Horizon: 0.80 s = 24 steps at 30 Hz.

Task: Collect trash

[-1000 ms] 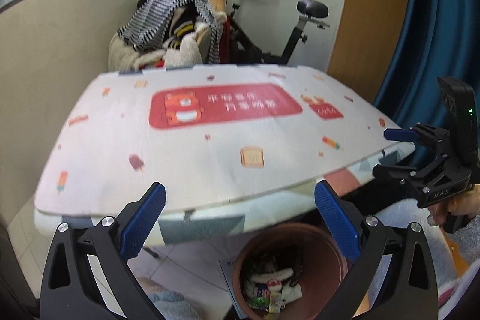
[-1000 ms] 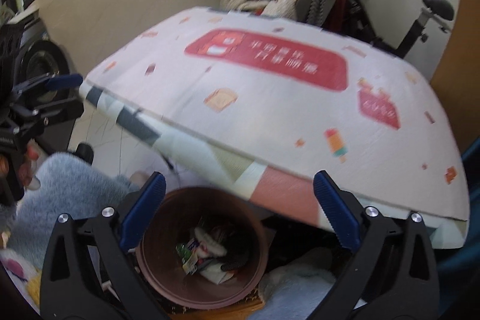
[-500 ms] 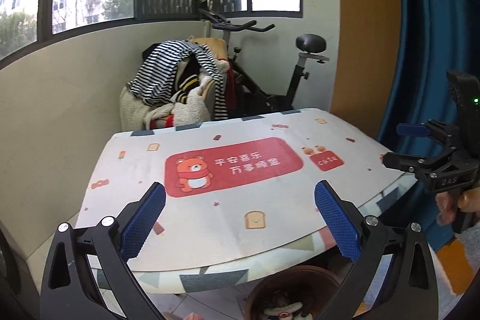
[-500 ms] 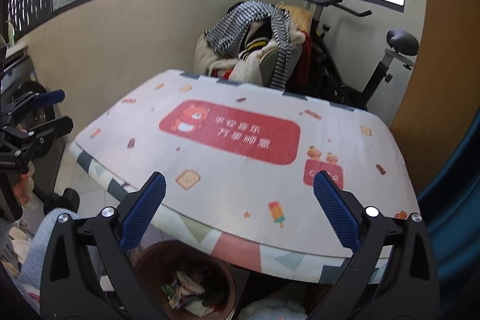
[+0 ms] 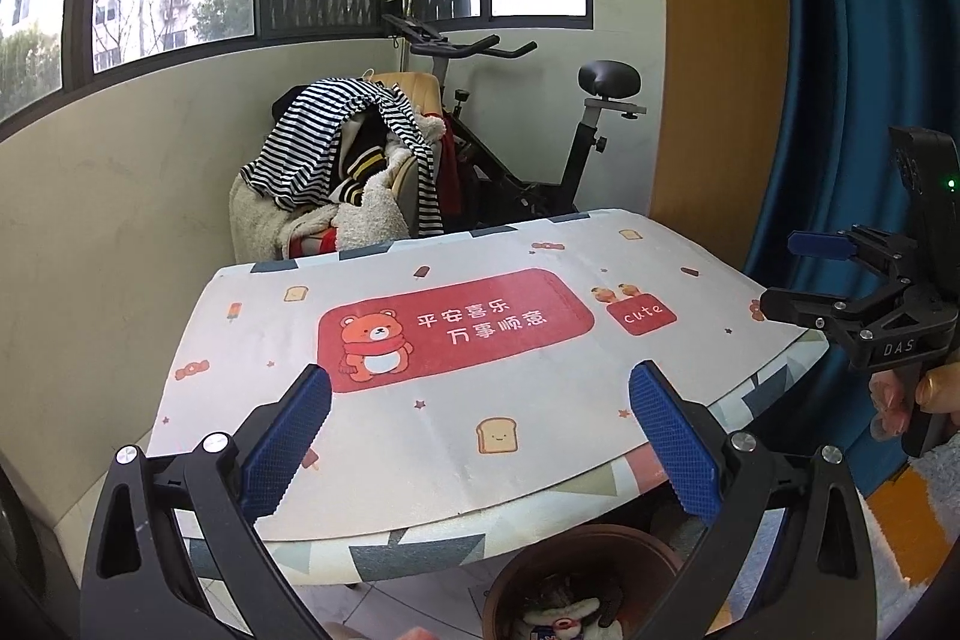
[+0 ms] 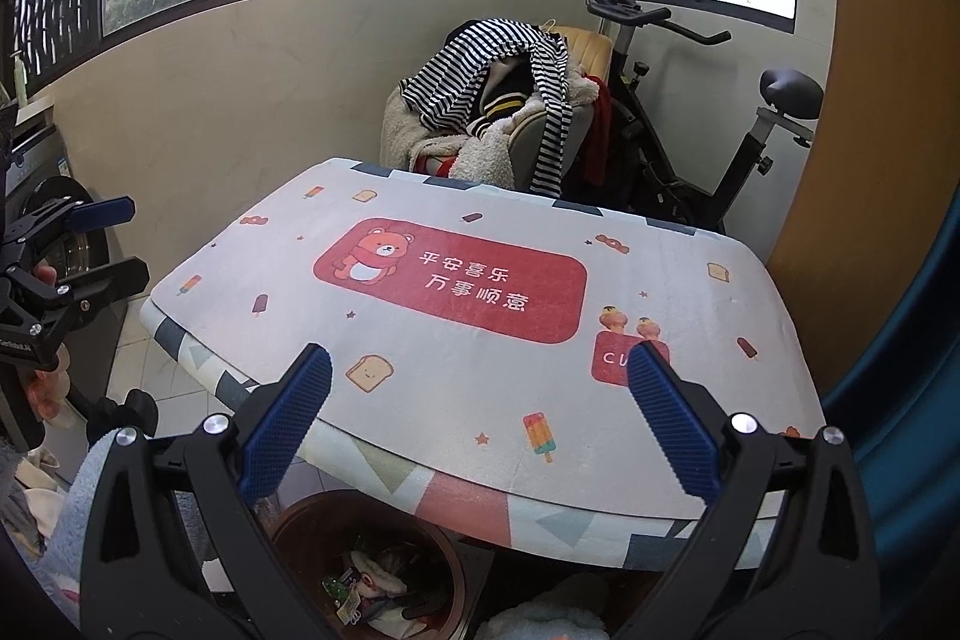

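A brown bin (image 5: 576,574) with wrappers inside stands on the floor under the near edge of the table (image 5: 420,466); in the right wrist view the bin (image 6: 366,562) shows crumpled trash (image 6: 372,583). My left gripper (image 5: 480,436) hangs open above the table's near edge, nothing between its fingers. My right gripper (image 6: 480,430) is open too, also raised over the near edge. In the left wrist view the right gripper (image 5: 810,274) sits off the table's right side, held by a hand. The tabletop cloth with a red bear panel (image 6: 450,280) carries no loose items.
Behind the table a chair heaped with striped clothes (image 5: 342,172) and an exercise bike (image 5: 540,148) stand against the wall. A blue curtain (image 5: 840,70) hangs at right. A washing machine (image 6: 54,232) is at left, with blue fluffy cloth (image 6: 72,520) on the floor.
Both grippers have risen and tilted up from looking down at the bin to looking across the tabletop; the bin has slid to the bottom edge of both views. Both stayed open.
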{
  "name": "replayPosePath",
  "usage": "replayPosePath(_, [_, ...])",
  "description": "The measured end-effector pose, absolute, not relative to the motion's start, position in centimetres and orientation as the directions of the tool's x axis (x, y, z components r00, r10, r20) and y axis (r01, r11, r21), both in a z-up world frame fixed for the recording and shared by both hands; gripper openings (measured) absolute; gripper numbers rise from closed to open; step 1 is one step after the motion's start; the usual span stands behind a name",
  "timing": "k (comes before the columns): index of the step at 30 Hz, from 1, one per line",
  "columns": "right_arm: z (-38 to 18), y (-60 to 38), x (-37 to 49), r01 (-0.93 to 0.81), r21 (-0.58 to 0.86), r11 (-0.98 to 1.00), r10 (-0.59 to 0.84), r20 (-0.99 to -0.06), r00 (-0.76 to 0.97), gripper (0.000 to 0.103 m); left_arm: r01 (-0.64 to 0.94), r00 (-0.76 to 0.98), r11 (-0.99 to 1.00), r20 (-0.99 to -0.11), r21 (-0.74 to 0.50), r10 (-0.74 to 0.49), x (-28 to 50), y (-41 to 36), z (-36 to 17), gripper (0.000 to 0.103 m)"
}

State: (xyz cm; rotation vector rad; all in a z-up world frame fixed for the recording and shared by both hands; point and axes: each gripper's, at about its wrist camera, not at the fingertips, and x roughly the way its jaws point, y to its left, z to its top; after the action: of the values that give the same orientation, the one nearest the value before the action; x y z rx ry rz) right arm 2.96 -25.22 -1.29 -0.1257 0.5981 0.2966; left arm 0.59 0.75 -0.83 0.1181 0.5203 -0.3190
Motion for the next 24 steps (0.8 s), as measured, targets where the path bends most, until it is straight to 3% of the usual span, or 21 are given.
replayPosePath(24, [-1.09, -24.83, 2.06, -0.31, -0.029, 0.95, 0.241, -0.561, 0.792, 0.097, 0.289, 0.836, 0.956, -0.5, 0.053, -0.225, 0.47, 0.84, -0.8, 0.097])
